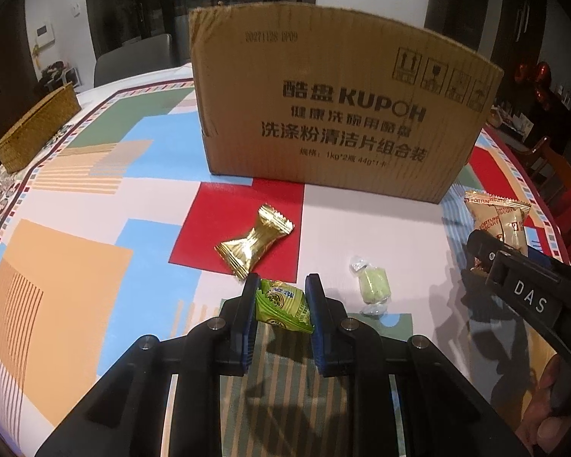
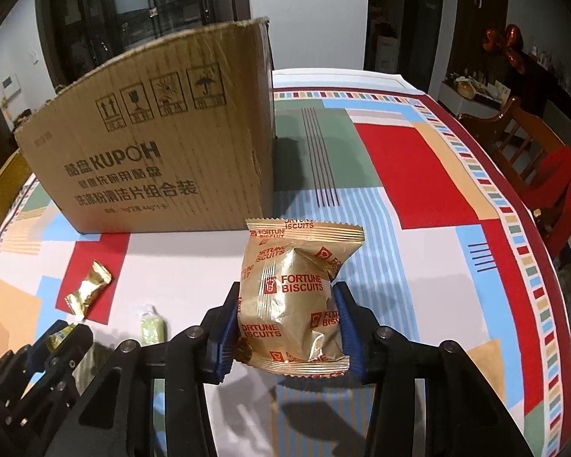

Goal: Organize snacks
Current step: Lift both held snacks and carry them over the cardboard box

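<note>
Right wrist view: right gripper [image 2: 287, 316] clamps biscuit packet [image 2: 291, 297], long axis pointing ahead; cardboard box [image 2: 152, 152] ahead-left. Left gripper [image 1: 283, 297] pinches green candy [image 1: 283, 304].

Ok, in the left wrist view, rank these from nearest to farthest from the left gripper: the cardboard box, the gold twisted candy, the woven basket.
From the left gripper:
1. Gold twisted candy, just ahead on the red patch.
2. Cardboard box, straight ahead behind the candy.
3. Woven basket, far left near the table edge.
</note>
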The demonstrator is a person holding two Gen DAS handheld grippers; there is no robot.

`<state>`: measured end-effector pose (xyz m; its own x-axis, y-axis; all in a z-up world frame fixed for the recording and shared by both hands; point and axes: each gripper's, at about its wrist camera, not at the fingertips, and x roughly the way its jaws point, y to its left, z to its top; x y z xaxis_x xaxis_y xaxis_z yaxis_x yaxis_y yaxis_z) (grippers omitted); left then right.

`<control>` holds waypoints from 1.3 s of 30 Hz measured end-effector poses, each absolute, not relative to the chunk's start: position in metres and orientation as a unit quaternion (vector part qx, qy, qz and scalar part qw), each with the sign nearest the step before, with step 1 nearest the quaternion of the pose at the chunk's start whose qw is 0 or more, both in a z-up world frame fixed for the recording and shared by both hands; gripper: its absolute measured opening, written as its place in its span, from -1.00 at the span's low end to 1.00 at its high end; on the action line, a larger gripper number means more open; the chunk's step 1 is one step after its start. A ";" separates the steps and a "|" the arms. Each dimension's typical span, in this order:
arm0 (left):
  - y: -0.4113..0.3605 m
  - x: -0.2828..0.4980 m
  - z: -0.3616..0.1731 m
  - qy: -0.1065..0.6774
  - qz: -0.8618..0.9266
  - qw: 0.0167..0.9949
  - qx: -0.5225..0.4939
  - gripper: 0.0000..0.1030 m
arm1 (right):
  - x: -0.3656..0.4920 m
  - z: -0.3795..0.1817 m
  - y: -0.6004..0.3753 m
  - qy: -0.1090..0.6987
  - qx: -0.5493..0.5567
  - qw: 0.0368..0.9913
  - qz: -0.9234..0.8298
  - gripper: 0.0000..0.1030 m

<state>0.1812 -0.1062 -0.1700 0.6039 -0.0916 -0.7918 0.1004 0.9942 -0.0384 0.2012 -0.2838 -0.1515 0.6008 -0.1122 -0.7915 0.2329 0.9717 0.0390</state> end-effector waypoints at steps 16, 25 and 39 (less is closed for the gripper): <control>-0.098 0.185 -0.137 0.415 -0.052 0.908 0.009 -0.53 | 0.200 -0.121 -0.276 0.412 0.063 0.905 -0.091 -0.09; -0.096 0.187 -0.122 0.402 -0.056 0.914 0.009 -0.53 | 0.198 -0.106 -0.272 0.399 0.062 0.911 -0.085 -0.09; -0.095 0.193 -0.095 0.381 -0.064 0.922 0.015 -0.53 | 0.197 -0.077 -0.266 0.374 0.059 0.922 -0.076 -0.09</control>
<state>0.1928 -0.0952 -0.0949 0.7020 -0.1073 -0.7040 0.1298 0.9913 -0.0217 0.1970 -0.2662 -0.0773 0.7090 -0.0958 -0.6986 0.1847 0.9814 0.0529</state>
